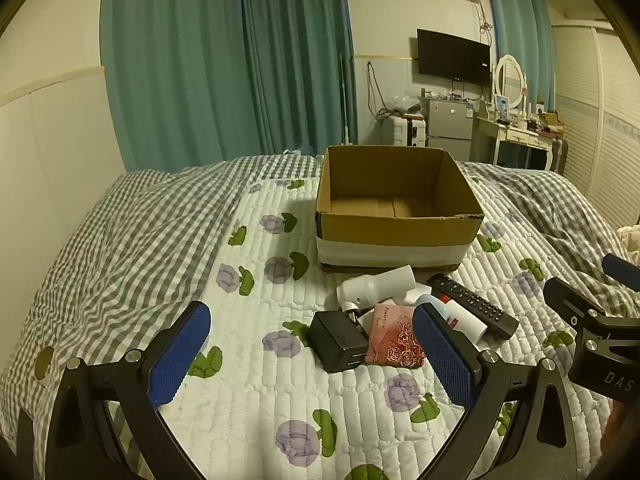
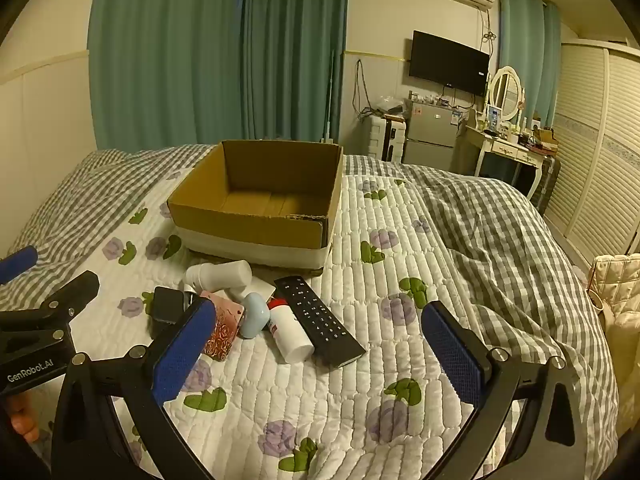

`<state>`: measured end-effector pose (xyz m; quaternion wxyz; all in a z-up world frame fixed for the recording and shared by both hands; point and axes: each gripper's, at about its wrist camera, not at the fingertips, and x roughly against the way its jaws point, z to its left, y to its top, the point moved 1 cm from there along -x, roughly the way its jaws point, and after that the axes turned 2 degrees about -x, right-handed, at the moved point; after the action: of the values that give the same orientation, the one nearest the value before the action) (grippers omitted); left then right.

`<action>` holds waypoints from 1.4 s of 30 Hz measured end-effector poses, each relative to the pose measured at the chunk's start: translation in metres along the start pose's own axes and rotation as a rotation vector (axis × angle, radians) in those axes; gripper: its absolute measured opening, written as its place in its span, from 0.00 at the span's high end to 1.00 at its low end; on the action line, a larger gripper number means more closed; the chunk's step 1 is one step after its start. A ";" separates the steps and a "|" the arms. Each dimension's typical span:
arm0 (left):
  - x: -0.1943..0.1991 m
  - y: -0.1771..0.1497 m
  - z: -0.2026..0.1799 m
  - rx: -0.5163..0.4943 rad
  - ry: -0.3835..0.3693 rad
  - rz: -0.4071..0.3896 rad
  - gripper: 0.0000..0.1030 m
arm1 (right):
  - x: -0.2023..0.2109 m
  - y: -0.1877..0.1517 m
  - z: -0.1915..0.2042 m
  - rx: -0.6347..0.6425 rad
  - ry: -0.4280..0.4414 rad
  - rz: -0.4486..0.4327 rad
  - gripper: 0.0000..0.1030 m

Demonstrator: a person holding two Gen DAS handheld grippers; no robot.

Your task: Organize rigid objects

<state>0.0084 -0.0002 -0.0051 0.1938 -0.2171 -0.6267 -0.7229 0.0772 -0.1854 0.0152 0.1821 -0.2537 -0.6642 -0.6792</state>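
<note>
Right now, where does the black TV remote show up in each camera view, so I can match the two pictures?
Left wrist view: the remote lies right of centre, angled, just in front of the cardboard box.
Right wrist view: the remote lies near centre, at the right edge of the pile, beside the white bottle.
Shared landmark: the open cardboard box behind the pile.

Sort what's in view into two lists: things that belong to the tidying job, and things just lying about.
Job:
open brown cardboard box
long black remote control
white cylindrical bottle
black power adapter
pink rose-patterned packet
pale blue rounded item
red-labelled white tube

Lying about:
wall-mounted black television
oval white vanity mirror
small grey fridge
</note>
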 end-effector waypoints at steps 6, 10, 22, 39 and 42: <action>0.000 0.001 0.001 0.003 0.001 -0.001 0.00 | -0.001 0.000 0.000 -0.001 0.002 0.001 0.00; -0.002 0.000 0.000 0.011 -0.005 0.001 0.00 | -0.001 0.000 -0.001 0.000 0.004 0.002 0.00; 0.000 -0.001 0.001 0.011 -0.001 -0.004 0.00 | 0.000 -0.002 0.001 0.000 0.004 0.008 0.00; -0.001 -0.001 0.000 0.011 0.004 -0.002 0.00 | -0.001 0.001 -0.001 0.002 0.017 0.016 0.00; -0.002 -0.001 0.001 0.010 0.001 -0.001 0.00 | -0.001 0.001 0.000 0.004 0.017 0.017 0.00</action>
<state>0.0092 0.0006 -0.0067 0.1949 -0.2155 -0.6303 -0.7199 0.0788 -0.1860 0.0153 0.1940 -0.2532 -0.6620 -0.6783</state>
